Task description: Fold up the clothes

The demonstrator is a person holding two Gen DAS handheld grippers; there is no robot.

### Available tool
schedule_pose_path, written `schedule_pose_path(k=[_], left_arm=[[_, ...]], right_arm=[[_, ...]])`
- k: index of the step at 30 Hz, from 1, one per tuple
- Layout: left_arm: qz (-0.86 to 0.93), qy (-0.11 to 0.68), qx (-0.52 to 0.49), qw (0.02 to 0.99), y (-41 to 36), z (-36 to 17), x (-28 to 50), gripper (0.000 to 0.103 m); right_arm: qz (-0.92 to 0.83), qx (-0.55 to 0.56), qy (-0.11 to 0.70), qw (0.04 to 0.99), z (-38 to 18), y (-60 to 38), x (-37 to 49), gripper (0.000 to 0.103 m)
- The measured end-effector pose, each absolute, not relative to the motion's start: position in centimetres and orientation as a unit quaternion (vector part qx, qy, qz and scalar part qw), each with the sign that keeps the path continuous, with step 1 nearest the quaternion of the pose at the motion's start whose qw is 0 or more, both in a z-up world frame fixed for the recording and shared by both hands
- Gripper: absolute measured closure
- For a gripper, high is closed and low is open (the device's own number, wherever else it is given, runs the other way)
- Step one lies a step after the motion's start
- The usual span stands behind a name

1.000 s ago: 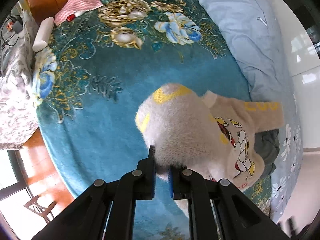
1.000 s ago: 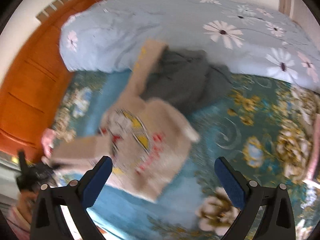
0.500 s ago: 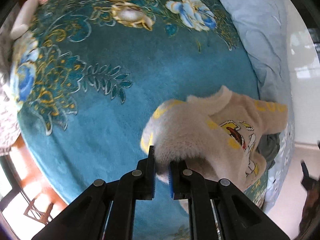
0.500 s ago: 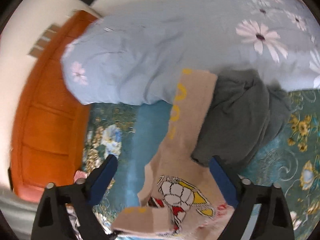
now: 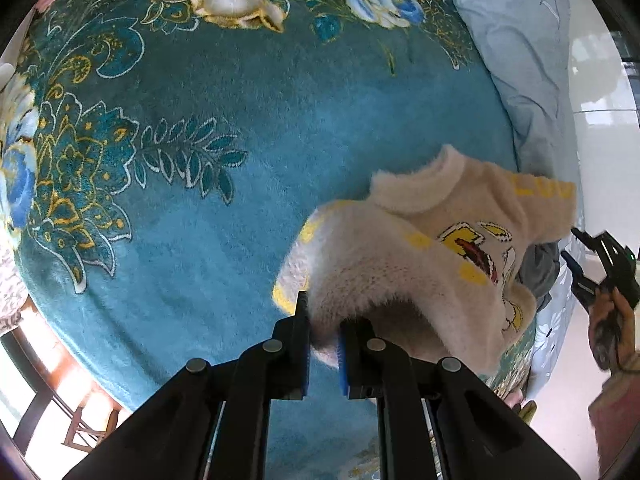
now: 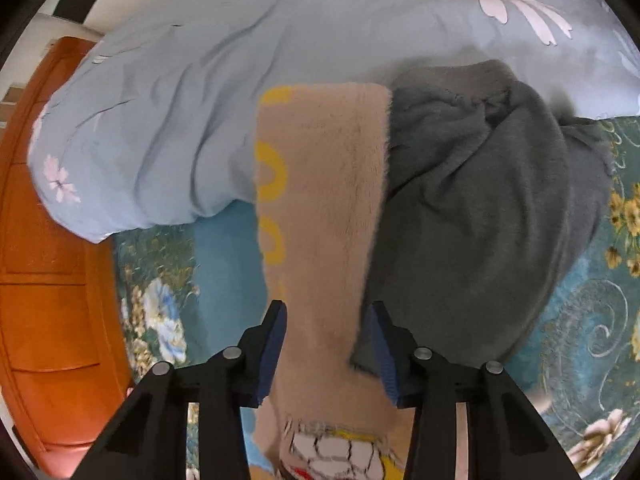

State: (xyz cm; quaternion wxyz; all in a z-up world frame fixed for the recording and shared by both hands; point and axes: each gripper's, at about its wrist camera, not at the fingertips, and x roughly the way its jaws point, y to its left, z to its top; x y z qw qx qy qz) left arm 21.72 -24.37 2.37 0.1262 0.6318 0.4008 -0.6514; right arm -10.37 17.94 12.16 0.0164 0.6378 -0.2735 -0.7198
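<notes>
Fuzzy beige sweater on bed; L jaws pinching one end, R jaws straddling a sleeve.

L gripper (image 5: 323, 330): jaws nearly together, clamped on a thick fold of the fleecy beige sweater (image 5: 424, 264), which lies on the teal floral plush blanket (image 5: 200, 220). Wide bare blanket to the left of garment; bed edge at lower left in L view. L view alone shows sweater's collar, cartoon print, plus person's hand (image 5: 612, 320) w/ R tool at far right. R gripper (image 6: 329, 348): jaws have just been closing, the flat sleeve w/ yellow letters between them; pad contact cannot be told. R view alone shows rumpled grey fleece garment (image 6: 492, 216) just beside sleeve, pale-blue daisy quilt (image 6: 192, 92) behind, orange wood headboard (image 6: 44, 280) at left.
</notes>
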Motion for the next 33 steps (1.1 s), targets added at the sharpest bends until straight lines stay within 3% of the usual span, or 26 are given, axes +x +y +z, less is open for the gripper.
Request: schedule_pose_path(k=[9, 12, 14, 23, 33], left_arm=[[-0.636, 0.408, 0.642, 0.13, -24.0, 1.7, 22.2, 0.091], [-0.64, 0.406, 0.639, 0.131, -23.7, 2.1, 22.0, 0.091], [-0.64, 0.404, 0.64, 0.135, -23.5, 2.3, 21.8, 0.091], [-0.694, 0.39, 0.594, 0.115, -23.4, 7.5, 19.1, 0.093], [-0.771, 0.358, 0.526, -0.024, -22.0, 17.4, 17.6, 0.093]], right_arm=[[-0.695, 0.643, -0.321, -0.023, 6.8, 19.7, -13.0, 0.055], [-0.676, 0.635, -0.374, -0.018, 6.4, 20.3, -12.7, 0.085], [-0.673, 0.621, -0.402, -0.01, 7.3, 20.4, -12.1, 0.088], [-0.715, 0.515, -0.454, 0.129, 17.7, 22.9, -7.8, 0.092], [-0.772, 0.387, -0.494, 0.103, 30.8, 34.4, 5.8, 0.093]])
